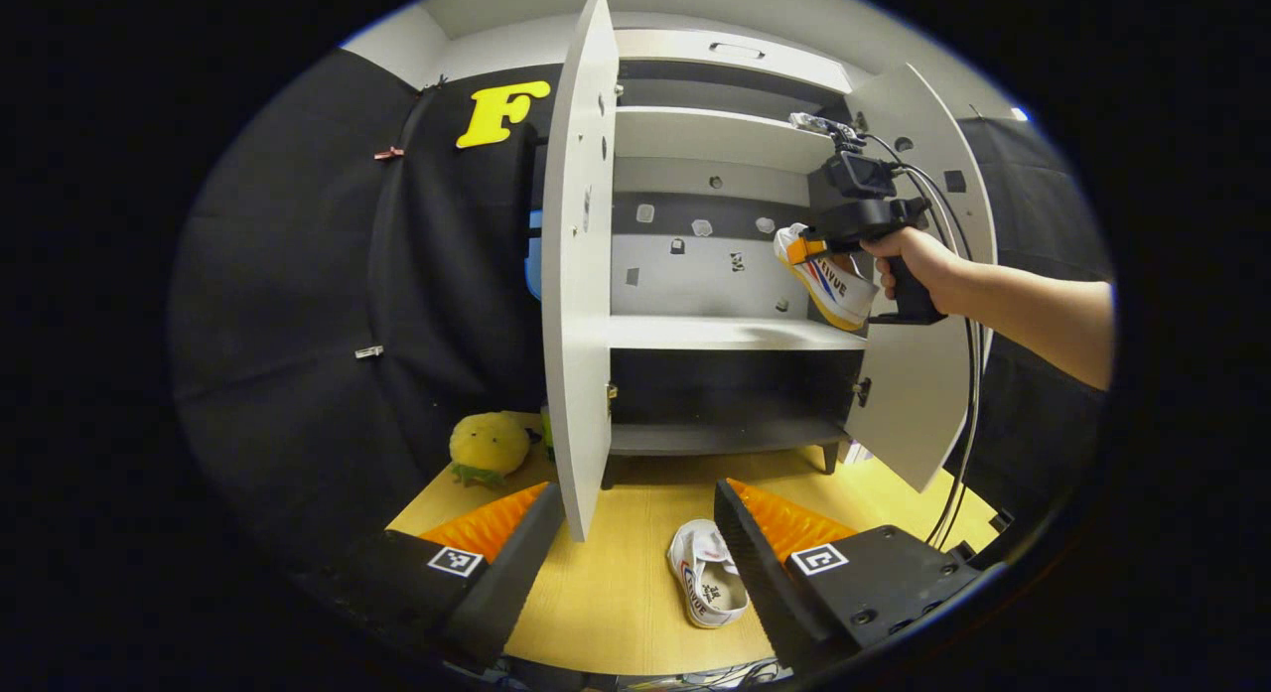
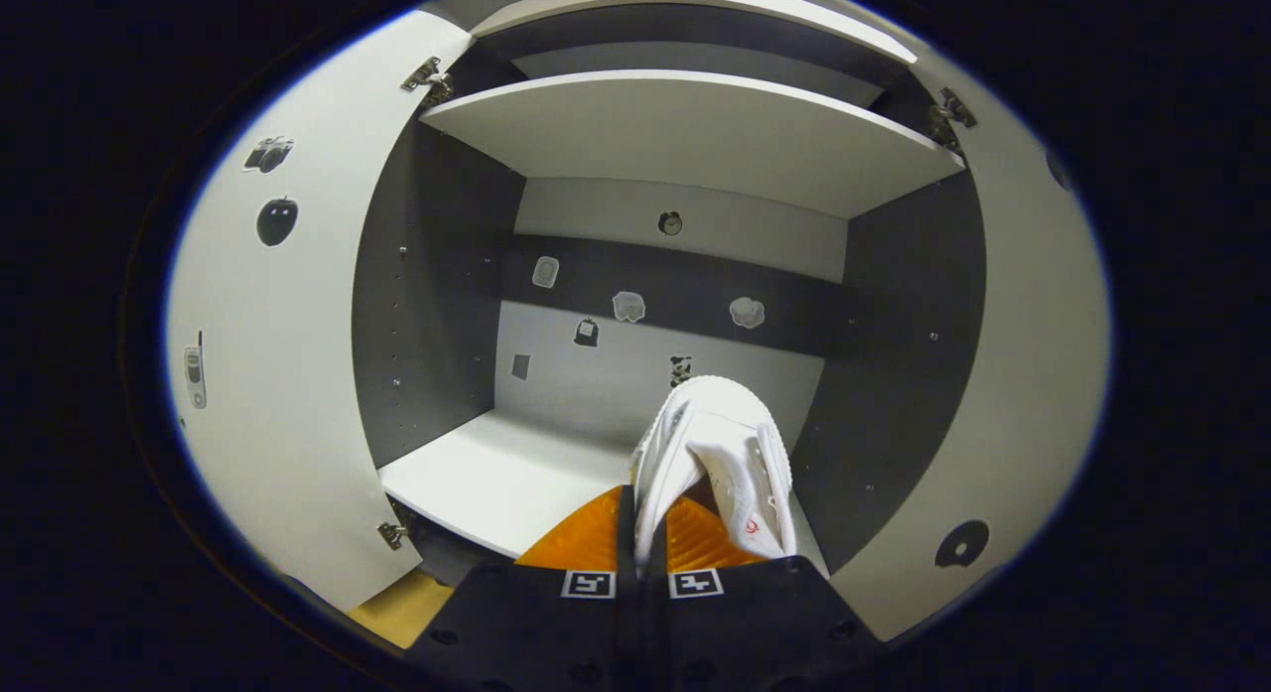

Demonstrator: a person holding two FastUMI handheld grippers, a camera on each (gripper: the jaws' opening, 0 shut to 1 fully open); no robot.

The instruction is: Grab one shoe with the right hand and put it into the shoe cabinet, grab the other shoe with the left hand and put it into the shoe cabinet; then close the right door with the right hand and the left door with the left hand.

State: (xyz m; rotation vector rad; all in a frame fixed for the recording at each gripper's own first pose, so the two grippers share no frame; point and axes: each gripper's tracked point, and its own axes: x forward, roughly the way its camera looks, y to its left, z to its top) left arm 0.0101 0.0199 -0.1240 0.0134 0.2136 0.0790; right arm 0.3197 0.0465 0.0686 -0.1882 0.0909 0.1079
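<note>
1. Two shoes were in play. I had the right tool [image 2: 640, 548] clenched on a white canvas sneaker with coloured side stripes [image 2: 717, 454], both fingers pinching one side wall near the heel, which I judged the only thin edge that would fit between them.
2. That sneaker hung in the air at the mouth of the white two-door shoe cabinet [image 2: 685, 126], above the front right part of its white middle shelf [image 2: 496, 474], not yet resting on it.
3. Its long axis ran front to back, toe aimed at the cabinet's back wall. In the left gripper view the sneaker [image 1: 829, 280] hung tilted with its yellow sole turned outward.
4. Both doors, the left door [image 1: 581, 265] and the right door [image 1: 909, 394], stood wide, I judged to leave room for loading.
5. My left tool [image 1: 635, 553] was released, fingers spread, waiting low over the pale wooden floor [image 1: 616, 593].
6. The second white sneaker [image 1: 707, 573] lay on that floor just ahead of it, sole down, opening up, long axis roughly front to back; I could not tell which end was the toe.
</note>
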